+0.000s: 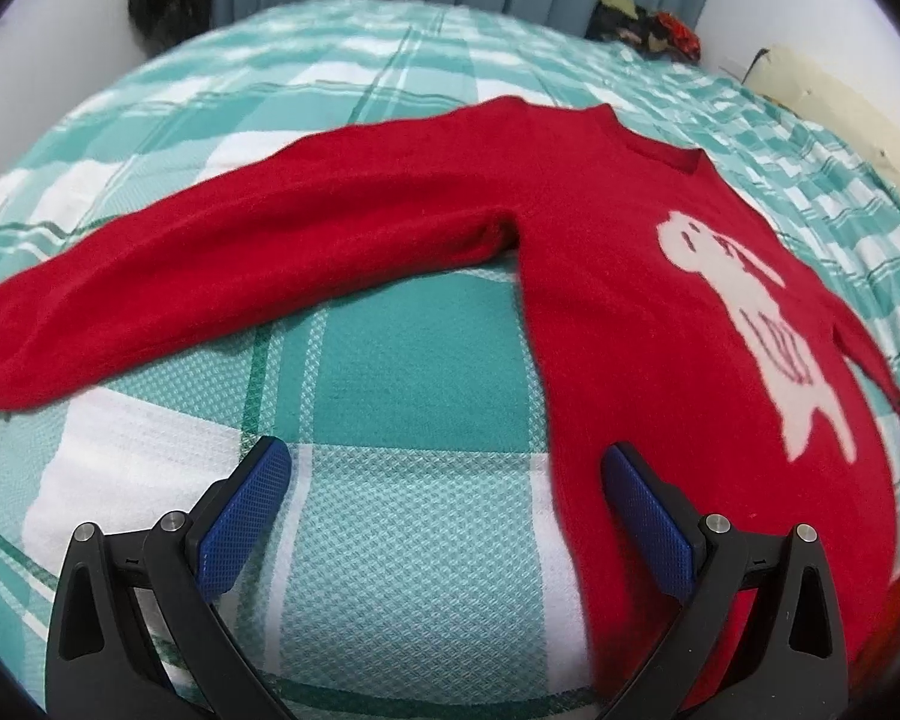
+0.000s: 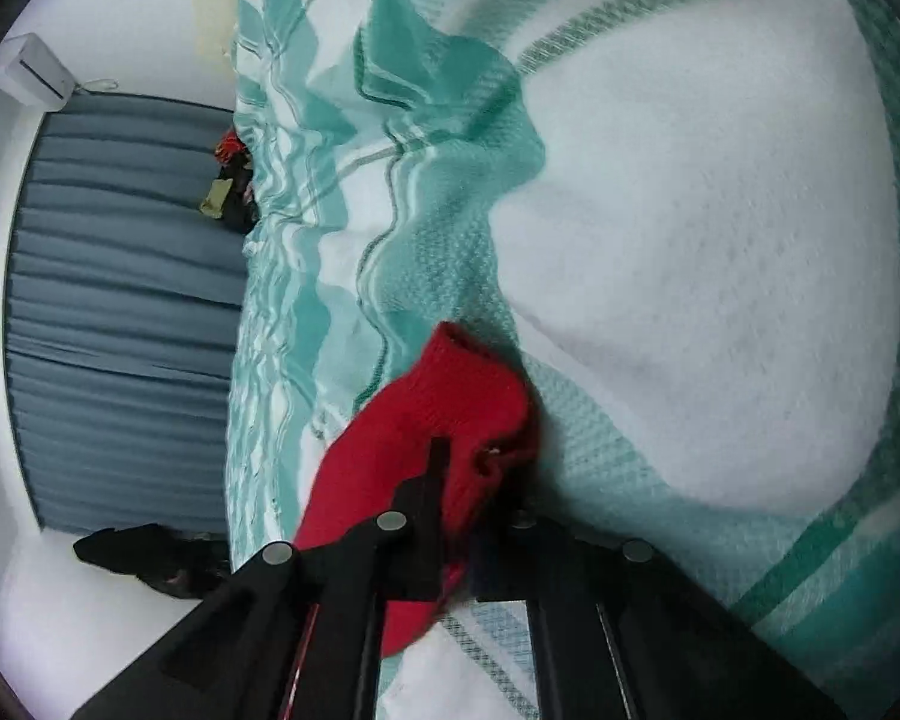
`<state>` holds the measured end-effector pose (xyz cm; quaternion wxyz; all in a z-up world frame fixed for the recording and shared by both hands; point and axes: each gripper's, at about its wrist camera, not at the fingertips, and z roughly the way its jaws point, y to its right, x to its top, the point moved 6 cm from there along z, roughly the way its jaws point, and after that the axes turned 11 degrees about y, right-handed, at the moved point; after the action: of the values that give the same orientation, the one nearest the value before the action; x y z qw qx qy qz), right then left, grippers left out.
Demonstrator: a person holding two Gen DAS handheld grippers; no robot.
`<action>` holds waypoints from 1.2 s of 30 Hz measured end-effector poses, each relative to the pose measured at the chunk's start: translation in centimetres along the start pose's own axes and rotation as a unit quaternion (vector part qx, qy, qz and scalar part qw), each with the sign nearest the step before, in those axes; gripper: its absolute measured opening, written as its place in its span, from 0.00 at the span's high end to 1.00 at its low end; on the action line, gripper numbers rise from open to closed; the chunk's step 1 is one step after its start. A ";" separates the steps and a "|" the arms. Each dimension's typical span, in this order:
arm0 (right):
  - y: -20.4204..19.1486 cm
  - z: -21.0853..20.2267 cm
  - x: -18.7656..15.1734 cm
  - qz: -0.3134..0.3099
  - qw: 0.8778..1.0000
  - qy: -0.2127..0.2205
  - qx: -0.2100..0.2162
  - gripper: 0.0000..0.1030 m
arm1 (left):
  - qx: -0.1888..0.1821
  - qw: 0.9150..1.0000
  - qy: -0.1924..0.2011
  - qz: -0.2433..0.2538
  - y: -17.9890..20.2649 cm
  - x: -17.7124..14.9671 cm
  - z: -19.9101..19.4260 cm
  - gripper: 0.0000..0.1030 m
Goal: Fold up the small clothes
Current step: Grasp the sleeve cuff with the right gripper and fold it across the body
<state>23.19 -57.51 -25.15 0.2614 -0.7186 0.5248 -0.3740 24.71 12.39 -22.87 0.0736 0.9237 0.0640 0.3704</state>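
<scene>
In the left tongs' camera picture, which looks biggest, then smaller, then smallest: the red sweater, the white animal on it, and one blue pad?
1. Red sweater, by far.
2. White animal.
3. Blue pad, though it sits nearest the camera, so this is unsure.

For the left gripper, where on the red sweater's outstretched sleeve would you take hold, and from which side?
Grip the sleeve at its cuff end, coming from the near edge with one open left gripper finger slid beneath. It lies flat and straight on the bedspread, free to fold inward.
</scene>
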 end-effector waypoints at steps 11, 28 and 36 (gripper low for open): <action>-23.3 -4.5 -4.4 -0.261 0.957 -0.037 0.122 0.96 | -0.021 0.989 0.089 -0.116 -1.4 -1.4 -9.5 0.01; -37.9 0.2 -39.4 -0.316 0.823 -0.368 0.295 0.28 | -0.006 0.983 0.087 -0.162 -5.5 -3.6 -8.8 0.01; -31.8 3.7 -29.4 -0.330 0.866 -0.321 0.195 0.56 | 0.015 0.988 0.079 -0.135 -4.7 -3.8 -7.6 0.01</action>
<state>38.97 -19.71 -10.60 0.4112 -0.8648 0.0604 -0.2818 16.43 17.02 -20.84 0.1036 0.8753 0.1991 0.4284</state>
